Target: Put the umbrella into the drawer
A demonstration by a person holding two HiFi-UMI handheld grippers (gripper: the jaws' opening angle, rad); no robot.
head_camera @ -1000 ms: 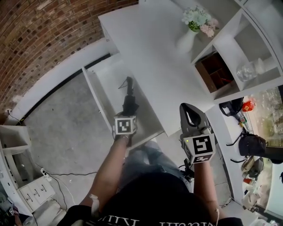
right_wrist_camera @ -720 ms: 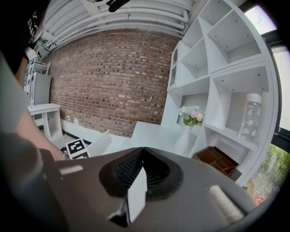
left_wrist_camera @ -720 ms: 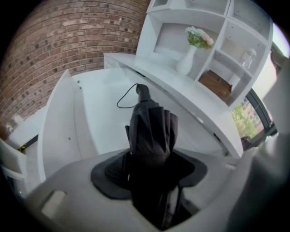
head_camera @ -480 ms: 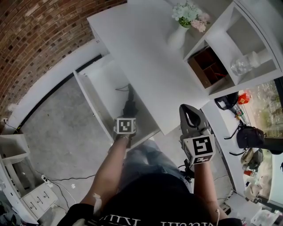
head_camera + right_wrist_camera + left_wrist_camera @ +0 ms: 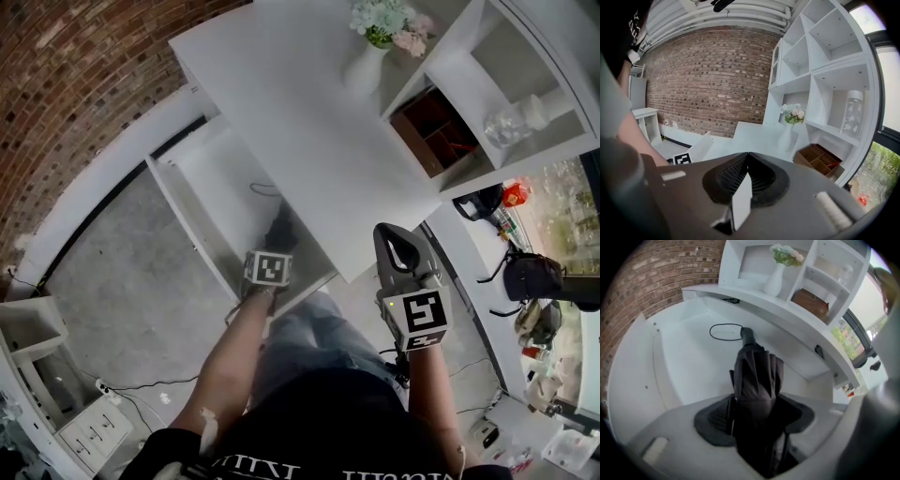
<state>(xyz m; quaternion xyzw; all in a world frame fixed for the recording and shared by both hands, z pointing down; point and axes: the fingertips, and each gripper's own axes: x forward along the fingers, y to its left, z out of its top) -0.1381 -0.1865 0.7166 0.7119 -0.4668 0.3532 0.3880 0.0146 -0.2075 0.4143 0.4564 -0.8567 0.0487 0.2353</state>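
A folded black umbrella [image 5: 757,376] lies lengthwise over the floor of the open white drawer [image 5: 684,357], its handle end and thin wrist loop [image 5: 725,332] pointing toward the drawer's back. My left gripper [image 5: 757,416] is shut on the umbrella's bundled canopy and points steeply down. In the head view the left gripper [image 5: 275,246] is low inside the drawer [image 5: 211,187], and the umbrella [image 5: 279,230] partly slips under the desk's edge. My right gripper [image 5: 398,246] hovers in front of the desk, shut with nothing in it; the right gripper view shows the right gripper [image 5: 747,173] with its jaws together.
The white desk top [image 5: 309,122] overhangs the drawer's right side. A white vase of flowers [image 5: 370,52] stands at the desk's back. Shelving to the right holds a brown box [image 5: 436,131] and a glass jar [image 5: 516,117]. Bags [image 5: 530,277] hang at far right; brick wall at left.
My left gripper has sunk lower into the drawer with the umbrella, which now reaches partly under the desk edge. The right gripper has stayed put.
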